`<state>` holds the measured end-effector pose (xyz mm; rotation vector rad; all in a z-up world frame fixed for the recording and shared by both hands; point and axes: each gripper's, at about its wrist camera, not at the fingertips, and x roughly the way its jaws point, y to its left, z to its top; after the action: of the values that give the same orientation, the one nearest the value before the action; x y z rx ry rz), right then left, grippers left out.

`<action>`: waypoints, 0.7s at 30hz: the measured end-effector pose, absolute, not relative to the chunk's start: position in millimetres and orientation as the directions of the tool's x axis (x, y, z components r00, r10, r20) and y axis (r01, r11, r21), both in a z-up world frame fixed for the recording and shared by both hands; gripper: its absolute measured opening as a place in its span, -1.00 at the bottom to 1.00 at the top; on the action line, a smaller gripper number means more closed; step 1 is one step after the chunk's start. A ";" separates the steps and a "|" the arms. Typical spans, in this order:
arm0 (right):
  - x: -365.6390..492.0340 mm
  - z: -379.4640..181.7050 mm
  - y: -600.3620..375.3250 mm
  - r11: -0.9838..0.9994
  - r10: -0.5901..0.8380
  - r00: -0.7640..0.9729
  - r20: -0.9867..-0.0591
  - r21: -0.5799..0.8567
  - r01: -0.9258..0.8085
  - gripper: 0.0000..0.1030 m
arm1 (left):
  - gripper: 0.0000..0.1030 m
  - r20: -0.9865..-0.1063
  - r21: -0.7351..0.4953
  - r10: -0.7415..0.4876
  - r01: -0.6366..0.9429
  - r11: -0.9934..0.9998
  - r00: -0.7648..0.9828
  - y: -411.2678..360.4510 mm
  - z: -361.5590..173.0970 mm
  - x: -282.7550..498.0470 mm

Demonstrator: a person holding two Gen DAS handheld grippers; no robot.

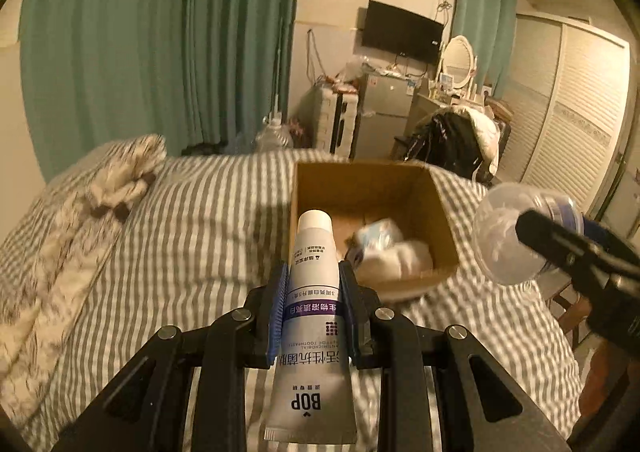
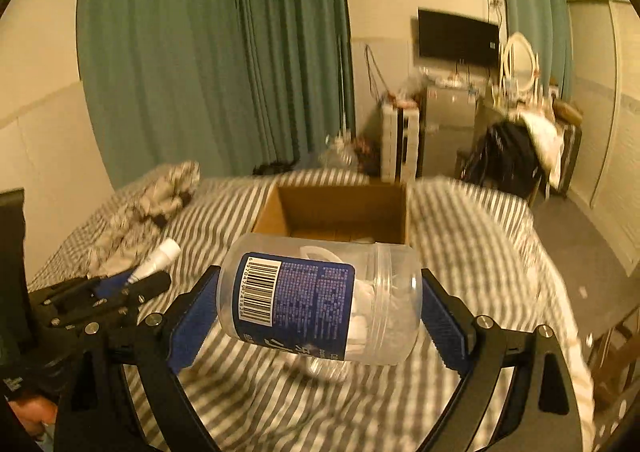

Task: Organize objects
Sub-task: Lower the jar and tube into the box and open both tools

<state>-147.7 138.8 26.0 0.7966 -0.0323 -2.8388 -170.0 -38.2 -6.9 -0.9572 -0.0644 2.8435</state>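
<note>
Clamping a toothpaste tube [image 1: 311, 316], cap pointing ahead, the left gripper [image 1: 313, 292] hung over the striped bed [image 1: 200, 244] just before the cardboard box [image 1: 440, 212]. The right gripper [image 2: 320, 304] squeezed a clear jar [image 2: 320, 298] sideways near that box, which held blurred, perhaps wrapped, white items [image 1: 394, 252].

Box [image 1: 436, 208] top open, my way in from above. Soft packs [image 1: 394, 252] fill its near-right floor; far-left floor bare. My other claw w/ jar [image 1: 504, 236] crowds the right.
</note>
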 end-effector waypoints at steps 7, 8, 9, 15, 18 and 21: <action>-204.8 45.8 150.5 -0.981 -0.194 -0.864 -0.464 0.071 0.182 0.80 | -0.52 -0.574 -0.082 0.165 -0.144 -0.986 -0.802 -10.3 -6.9 -236.5; -215.7 44.8 150.1 -0.980 -0.195 -0.864 -0.465 0.068 0.185 0.80 | -0.52 -0.567 -0.090 0.167 -0.141 -0.986 -0.807 -7.6 -9.4 -246.8; -229.0 42.5 148.6 -0.980 -0.195 -0.861 -0.469 0.063 0.188 0.80 | -0.52 -0.562 -0.098 0.176 -0.146 -0.984 -0.808 -5.3 -13.6 -258.4; -284.0 18.2 145.1 -0.981 -0.182 -0.851 -0.492 0.038 0.188 0.79 | -0.52 -0.585 -0.071 0.184 -0.176 -0.982 -0.790 6.4 -48.8 -310.2; -306.5 0.5 147.6 -0.984 -0.173 -0.847 -0.503 0.051 0.170 0.80 | -0.52 -0.609 -0.091 0.202 -0.186 -0.978 -0.767 5.2 -69.7 -326.6; -319.2 -18.1 154.3 -0.979 -0.202 -0.839 -0.505 0.106 0.172 0.84 | -0.15 -0.619 -0.098 0.215 -0.198 -0.975 -0.756 2.8 -84.0 -329.9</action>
<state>-319.2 154.3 -18.1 0.7879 -0.0836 -2.8381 -329.9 2.8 -84.0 -0.9747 -0.0386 2.7532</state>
